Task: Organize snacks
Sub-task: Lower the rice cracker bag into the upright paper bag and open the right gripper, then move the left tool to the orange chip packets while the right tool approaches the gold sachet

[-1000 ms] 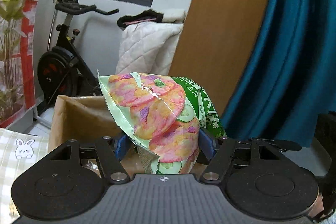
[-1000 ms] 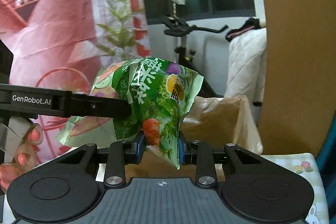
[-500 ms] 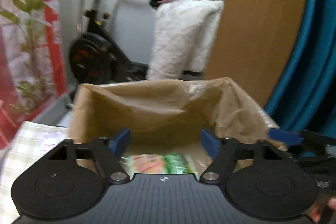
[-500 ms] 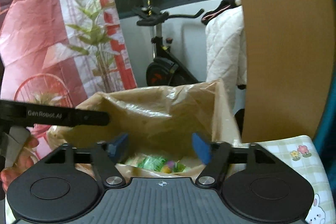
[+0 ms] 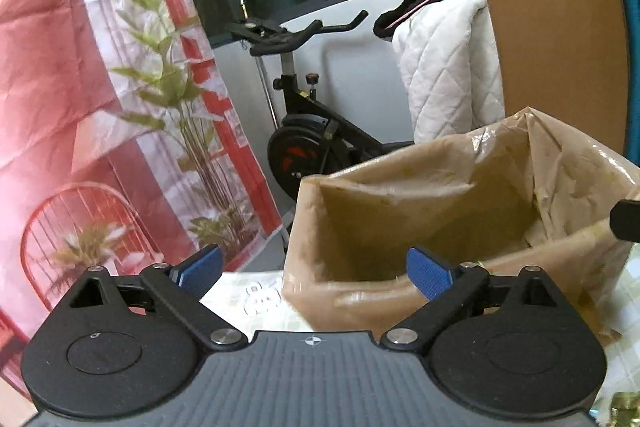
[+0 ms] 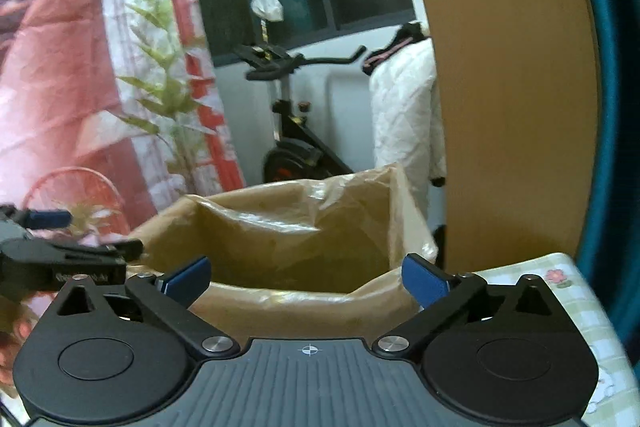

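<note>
Both jaws spread, empty: left gripper (image 5: 316, 269) & right gripper (image 6: 306, 279) near paper bag (image 6: 304, 227) rim; lift w/o snagging rim.

Tan, crinkled brown paper bag (image 5: 440, 203) — glossy tape patches along its rim. Pale green-and-white checked tablecloth (image 6: 580, 291) with a small pink flower print. Black two-finger left gripper (image 5: 314, 269) with blue finger pads (image 5: 428, 273); the black right gripper (image 6: 306, 277) has the same blue. Red-and-white printed backdrop (image 5: 80, 87) shows green bamboo leaves — beside it a black exercise bike (image 5: 304, 131) and a white diamond-quilted blanket (image 5: 448, 67).
</note>
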